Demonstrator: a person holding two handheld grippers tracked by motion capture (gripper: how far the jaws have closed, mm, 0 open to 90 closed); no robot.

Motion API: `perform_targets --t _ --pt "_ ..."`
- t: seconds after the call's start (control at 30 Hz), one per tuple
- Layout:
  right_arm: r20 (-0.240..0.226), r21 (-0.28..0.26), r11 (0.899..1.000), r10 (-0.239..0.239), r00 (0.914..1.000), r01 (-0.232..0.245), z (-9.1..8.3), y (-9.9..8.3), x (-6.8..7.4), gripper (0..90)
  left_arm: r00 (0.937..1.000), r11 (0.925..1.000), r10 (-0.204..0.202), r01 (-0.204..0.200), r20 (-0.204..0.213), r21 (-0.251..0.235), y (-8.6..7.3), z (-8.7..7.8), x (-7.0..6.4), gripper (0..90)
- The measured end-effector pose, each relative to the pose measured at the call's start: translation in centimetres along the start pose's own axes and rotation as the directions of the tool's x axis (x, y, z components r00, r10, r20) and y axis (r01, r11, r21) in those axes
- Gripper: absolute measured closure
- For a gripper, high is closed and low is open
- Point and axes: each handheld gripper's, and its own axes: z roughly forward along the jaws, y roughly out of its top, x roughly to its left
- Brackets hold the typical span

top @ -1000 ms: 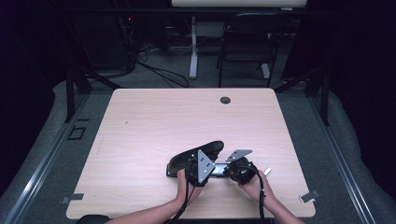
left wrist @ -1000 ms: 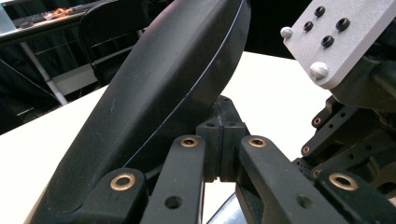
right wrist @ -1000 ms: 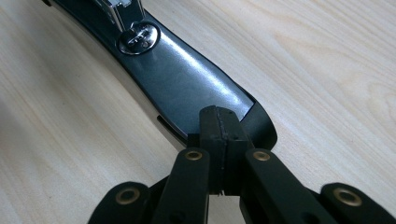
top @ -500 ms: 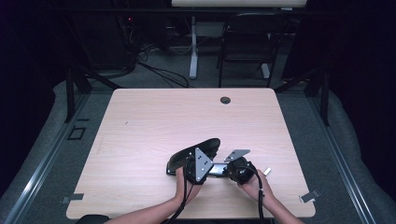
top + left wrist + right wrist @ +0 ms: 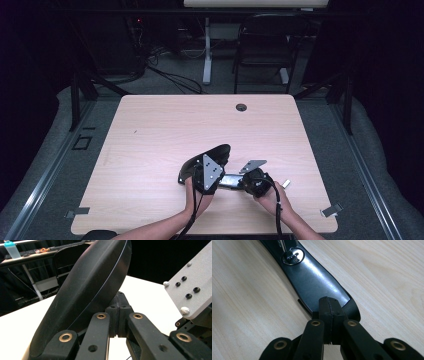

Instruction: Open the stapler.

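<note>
A black case point(image 5: 210, 159), long and curved like a shell, is seen between the two grippers near the front of the wooden table point(image 5: 150, 130); it is raised and tilted by the left gripper point(image 5: 207, 175), whose jaws are pressed together on the case's lower edge; in the left gripper view the case point(image 5: 92, 290) rises steeply from just ahead of the closed jaw tips, up and to the left of them, and the grey plate point(image 5: 192, 287) of the other gripper is seen close by at the right; the right gripper point(image 5: 252, 181) is held just beside the left one, with a flat black flap point(image 5: 231, 181) lying between them; in the right gripper view its jaws are clenched on the near end of this glossy flap point(image 5: 314, 282), which stretches straight ahead of the jaw tips over the table point(image 5: 249, 302); a round metal snap point(image 5: 293, 256) is set in the flap at its far end, well beyond the tips; whether flap and case are joined cannot be told; both grippers are gripped by the person's hands, left hand point(image 5: 196, 197) and right hand point(image 5: 274, 199), just behind the tools.
</note>
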Motion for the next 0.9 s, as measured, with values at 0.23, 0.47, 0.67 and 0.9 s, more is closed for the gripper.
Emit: perform_targets --t 0.23,0.47,0.67,0.9 --pt "-0.007 0.002 1.0 0.004 1.0 -0.004 0.0 0.1 -0.1 90.0 0.9998 0.9998 -0.019 0.019 0.002 -0.005 0.3 -0.3 0.5 90.0" --pt "-0.008 0.009 1.0 0.005 1.0 -0.005 0.0 0.1 0.0 90.0 0.9995 0.9994 -0.03 0.031 0.006 -0.019 0.8 -0.6 0.9 90.0" --pt "-0.012 0.008 1.0 0.007 0.9999 -0.007 0.0 0.1 -0.1 90.0 0.9986 0.9983 -0.052 0.052 -0.007 -0.026 1.0 -0.9 1.2 90.0" --pt "-0.013 0.01 1.0 0.01 0.9999 -0.009 0.0 0.1 -0.2 90.0 0.9974 0.9971 -0.07 0.07 -0.013 -0.029 1.2 -1.3 1.7 90.0"
